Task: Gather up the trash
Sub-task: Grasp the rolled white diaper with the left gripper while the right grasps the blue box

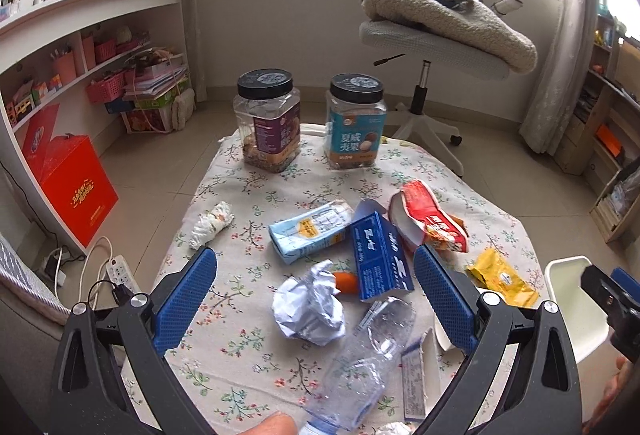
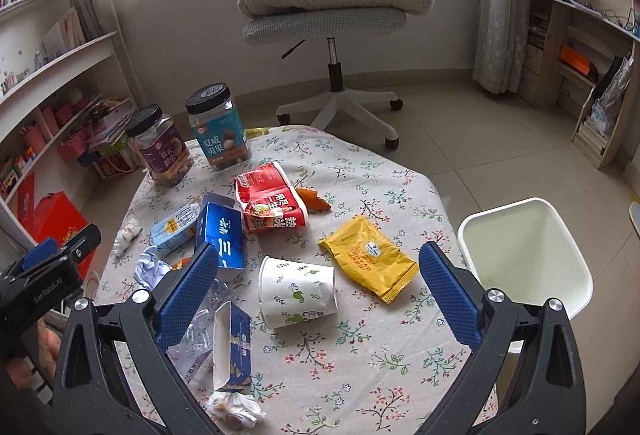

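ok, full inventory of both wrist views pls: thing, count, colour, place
snack jars: 2, clear with black lids, far left of table
red wrapper: 1, red, table centre
yellow packet: 1, yellow, right of centre
paper cup: 1, white with green print, on its side, near centre
blue boxes: 2, dark blue; the other lies open at the near edge
milk carton: 1, light blue, left of the blue box
crumpled paper: 1, white-blue, near left
plastic bottle: 1, clear, crushed, near edge
tissue wads: 2, white, left edge and near edge
bin: 1, white, right of table
office chair: 1, grey, holding blanket and blue monkey toy
left gripper: open, over the paper
right gripper: open, over the cup
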Action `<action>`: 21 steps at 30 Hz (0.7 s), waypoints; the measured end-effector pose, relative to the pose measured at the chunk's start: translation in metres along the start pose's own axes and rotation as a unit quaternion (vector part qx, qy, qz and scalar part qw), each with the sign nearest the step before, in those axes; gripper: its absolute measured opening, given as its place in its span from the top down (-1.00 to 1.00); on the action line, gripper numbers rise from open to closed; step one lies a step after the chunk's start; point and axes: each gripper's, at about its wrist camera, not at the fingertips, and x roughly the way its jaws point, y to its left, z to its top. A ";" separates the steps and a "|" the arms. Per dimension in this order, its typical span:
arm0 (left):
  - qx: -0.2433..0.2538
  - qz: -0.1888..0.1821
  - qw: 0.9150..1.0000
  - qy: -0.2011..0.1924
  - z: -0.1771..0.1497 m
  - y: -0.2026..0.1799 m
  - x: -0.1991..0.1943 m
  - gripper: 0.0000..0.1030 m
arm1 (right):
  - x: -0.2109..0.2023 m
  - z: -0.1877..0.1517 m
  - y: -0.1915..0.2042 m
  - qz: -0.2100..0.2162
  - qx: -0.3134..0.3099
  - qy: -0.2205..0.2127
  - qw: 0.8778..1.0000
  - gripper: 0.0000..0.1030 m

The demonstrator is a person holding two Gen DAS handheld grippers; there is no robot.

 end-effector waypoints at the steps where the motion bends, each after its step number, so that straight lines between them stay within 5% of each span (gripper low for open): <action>1: -0.009 0.004 1.000 0.013 0.010 0.010 0.010 -0.86 | 0.003 0.007 0.000 0.005 0.005 0.009 1.000 -0.87; 8: -0.018 0.032 0.992 0.123 0.052 0.076 0.098 -0.87 | 0.032 0.032 0.004 -0.004 -0.004 0.028 1.000 -0.87; 13: -0.007 0.051 0.976 0.210 0.047 0.106 0.161 -0.87 | 0.074 0.025 -0.008 -0.007 -0.002 0.075 0.997 -0.87; 21: -0.001 0.050 0.959 0.280 0.036 0.126 0.226 -0.87 | 0.113 0.025 0.006 0.025 -0.033 0.134 0.990 -0.87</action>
